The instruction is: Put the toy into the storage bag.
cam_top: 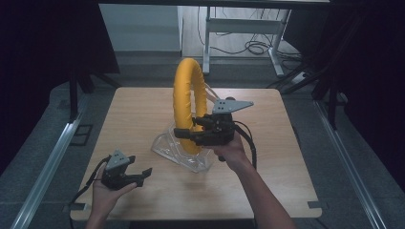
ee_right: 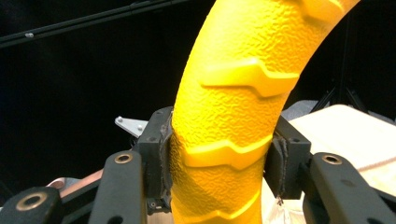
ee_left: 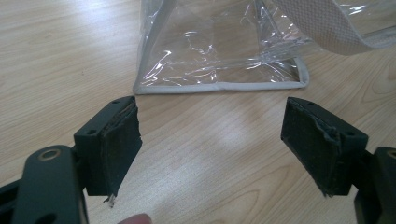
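Over the tabletop (cam_top: 143, 114): a yellow textured ring (cam_top: 189, 102) stands upright, its lower arc down in a clear plastic bag (cam_top: 179, 150).
Right tongs (cam_top: 187, 134): pinching the ring low on its side; in the right gripper view both pads press the ribbed yellow surface (ee_right: 233, 121).
Left tongs (cam_top: 143, 174): spread wide, holding nothing, near the front edge; the left gripper view shows the bag's grey-trimmed edge (ee_left: 219, 87) just ahead.
Step in hand: likely lowering the ring into the bag.
Next move: probably the left tongs steady the bag's rim so the ring settles fully.
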